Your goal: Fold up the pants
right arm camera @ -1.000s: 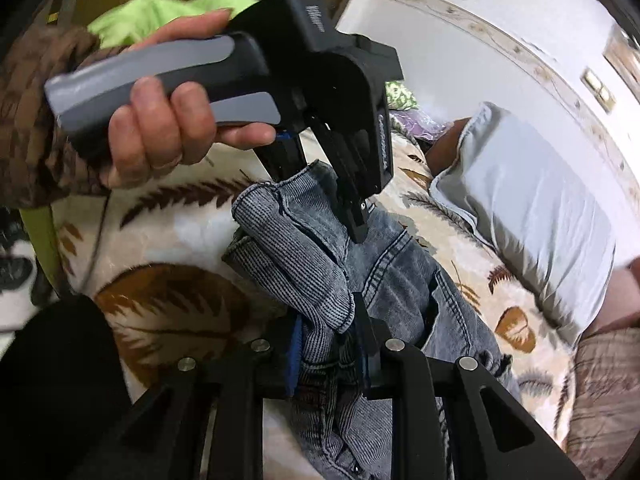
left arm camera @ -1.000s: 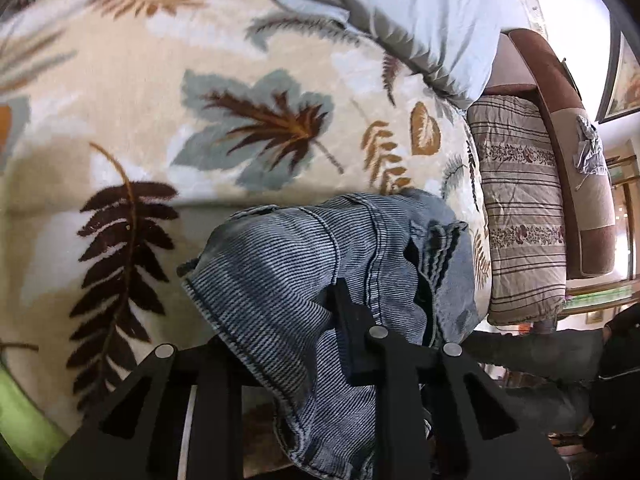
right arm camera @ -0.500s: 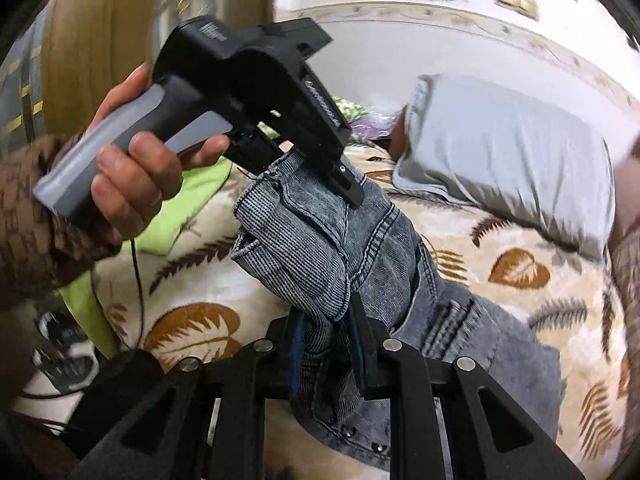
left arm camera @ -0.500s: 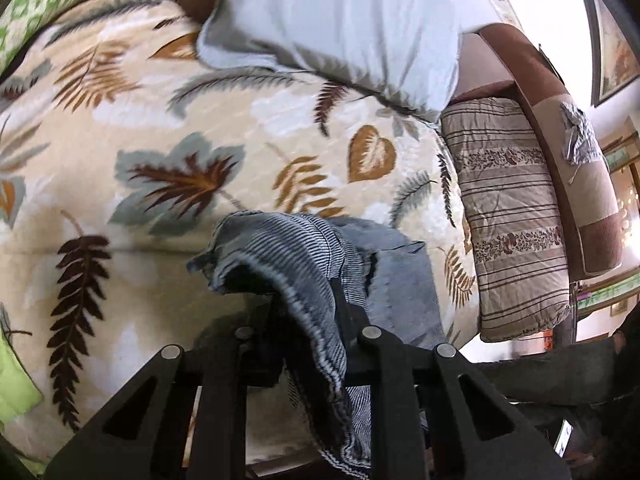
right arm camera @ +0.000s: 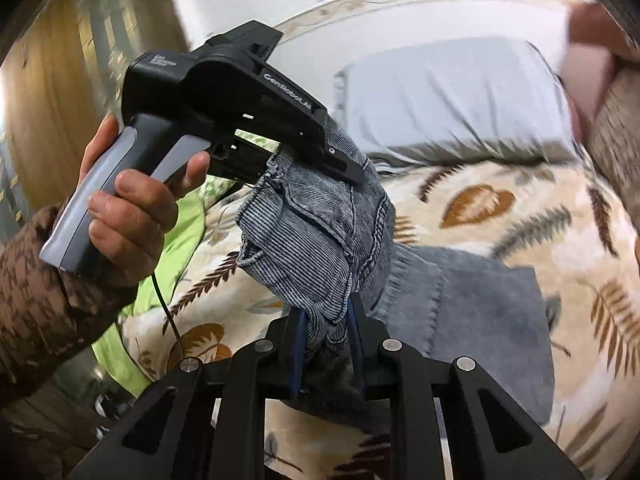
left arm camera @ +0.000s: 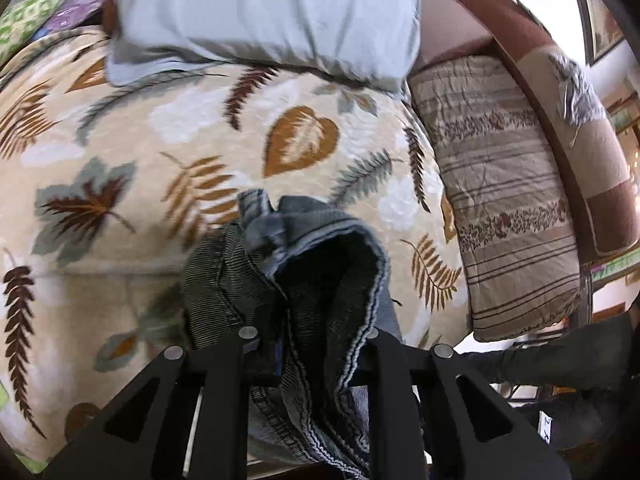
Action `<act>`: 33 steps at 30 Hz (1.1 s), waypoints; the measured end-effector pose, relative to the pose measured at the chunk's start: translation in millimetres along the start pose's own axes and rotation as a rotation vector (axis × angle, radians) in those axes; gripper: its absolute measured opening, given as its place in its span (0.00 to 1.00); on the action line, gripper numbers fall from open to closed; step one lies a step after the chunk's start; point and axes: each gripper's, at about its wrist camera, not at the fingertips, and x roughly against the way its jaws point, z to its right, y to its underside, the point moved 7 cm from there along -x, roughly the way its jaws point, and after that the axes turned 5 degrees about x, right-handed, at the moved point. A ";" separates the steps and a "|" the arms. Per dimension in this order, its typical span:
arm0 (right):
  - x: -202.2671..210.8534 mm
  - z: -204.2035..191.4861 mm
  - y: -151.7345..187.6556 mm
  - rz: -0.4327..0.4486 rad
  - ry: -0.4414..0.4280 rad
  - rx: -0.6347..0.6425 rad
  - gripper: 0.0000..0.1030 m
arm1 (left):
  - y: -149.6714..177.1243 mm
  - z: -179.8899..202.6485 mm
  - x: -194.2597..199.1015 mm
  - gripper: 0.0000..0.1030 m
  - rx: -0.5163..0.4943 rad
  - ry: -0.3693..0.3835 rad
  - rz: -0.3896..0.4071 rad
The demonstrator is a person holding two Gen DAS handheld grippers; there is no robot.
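Observation:
Grey-blue denim pants (right arm camera: 320, 232) hang lifted above a bed with a leaf-print blanket (left arm camera: 140, 140). My right gripper (right arm camera: 326, 320) is shut on a bunched edge of the denim at the bottom of its view. My left gripper (right arm camera: 344, 168), held by a hand (right arm camera: 128, 216) in a brown patterned sleeve, is shut on the other end of the same edge. In the left wrist view the pants (left arm camera: 320, 280) drape over the left gripper (left arm camera: 316, 340) and hide its fingertips. The rest of the pants (right arm camera: 492, 320) trails down onto the blanket.
A pale grey pillow (left arm camera: 260, 12) lies at the head of the bed. A striped folded quilt (left arm camera: 508, 208) and a brown headboard (left arm camera: 560, 100) stand to the right. Lime green cloth (right arm camera: 176, 240) lies at the bed's left edge. A wooden door (right arm camera: 60, 92) is at far left.
Both grippers have risen and travelled toward the pillow, carrying the pants edge. The left gripper's jaws have closed down on the denim. The right wrist has rolled, so the bed looks more level.

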 end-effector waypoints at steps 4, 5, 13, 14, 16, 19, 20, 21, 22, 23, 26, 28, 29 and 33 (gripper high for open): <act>11.7 30.2 10.7 0.011 0.007 -0.094 0.18 | 4.0 28.1 -30.6 0.13 -0.026 -0.026 -0.042; 15.1 39.4 14.1 0.016 0.009 -0.122 0.16 | 5.3 32.6 -37.7 0.13 -0.032 -0.032 -0.051; 19.4 84.5 40.5 -0.001 0.001 -0.282 0.14 | 19.6 62.0 -102.6 0.13 -0.076 -0.121 -0.143; 20.1 90.2 43.6 -0.002 0.001 -0.300 0.14 | 21.1 64.4 -108.4 0.13 -0.083 -0.130 -0.152; 19.5 97.3 47.4 -0.003 0.000 -0.323 0.14 | 24.3 70.1 -121.9 0.13 -0.096 -0.144 -0.171; 19.3 109.4 56.5 -0.011 0.000 -0.366 0.14 | 27.6 73.6 -137.4 0.13 -0.106 -0.164 -0.195; 18.9 114.1 60.2 -0.016 0.002 -0.381 0.14 | 28.9 74.3 -143.2 0.13 -0.107 -0.172 -0.204; 19.1 117.4 63.8 -0.020 0.002 -0.395 0.14 | 29.5 74.6 -147.7 0.13 -0.109 -0.179 -0.211; 18.7 121.2 67.4 -0.024 0.001 -0.411 0.14 | 31.2 75.0 -153.2 0.13 -0.114 -0.190 -0.218; 17.8 126.3 72.1 -0.031 0.001 -0.433 0.14 | 31.4 75.1 -156.6 0.14 -0.117 -0.198 -0.222; 14.4 135.6 80.6 -0.044 -0.005 -0.476 0.15 | 33.7 78.1 -167.0 0.15 -0.131 -0.223 -0.230; 13.0 140.5 84.3 -0.049 -0.009 -0.499 0.15 | 35.2 80.8 -172.7 0.17 -0.138 -0.232 -0.237; 13.3 141.6 86.0 -0.051 -0.011 -0.508 0.16 | 35.6 81.3 -174.5 0.18 -0.138 -0.236 -0.237; 11.1 147.4 91.9 -0.068 -0.015 -0.545 0.18 | 36.2 85.7 -182.1 0.23 -0.143 -0.259 -0.240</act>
